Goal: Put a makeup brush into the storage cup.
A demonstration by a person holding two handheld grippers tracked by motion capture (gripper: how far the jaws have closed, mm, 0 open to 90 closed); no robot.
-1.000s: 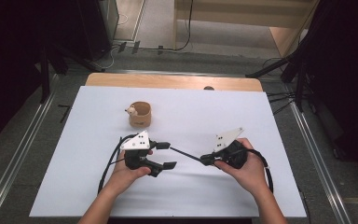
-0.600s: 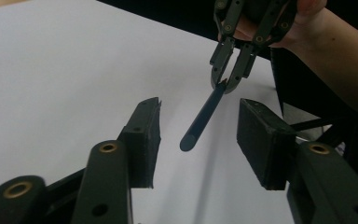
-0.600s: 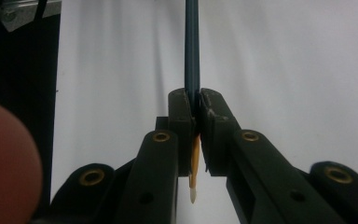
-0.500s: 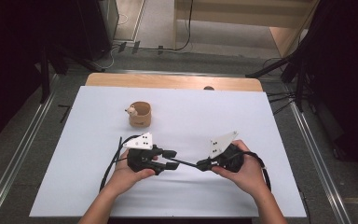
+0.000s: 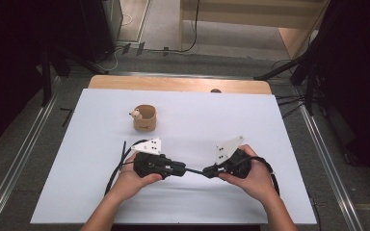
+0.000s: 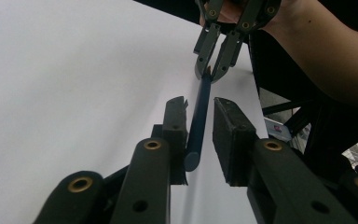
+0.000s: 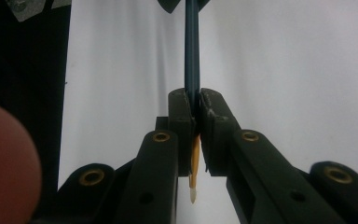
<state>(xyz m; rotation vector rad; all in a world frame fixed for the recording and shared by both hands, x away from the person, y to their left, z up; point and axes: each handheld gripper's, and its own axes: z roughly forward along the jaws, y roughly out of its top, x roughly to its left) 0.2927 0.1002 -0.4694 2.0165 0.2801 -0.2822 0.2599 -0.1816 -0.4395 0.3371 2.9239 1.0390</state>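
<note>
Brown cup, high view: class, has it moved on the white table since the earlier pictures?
No. The brown cup stands in the same spot as before, no nearer to and no farther from the table's wooden far edge.

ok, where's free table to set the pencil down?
Bare sheet right of the cup, and the far-left strip beside it. Crowded near the front edge: both tongs, left and right, meet on the pencil.

the pencil (image 7: 192, 70) runs off the top edge; a blurred fingertip (image 7: 4, 158) covers the corner.
</note>
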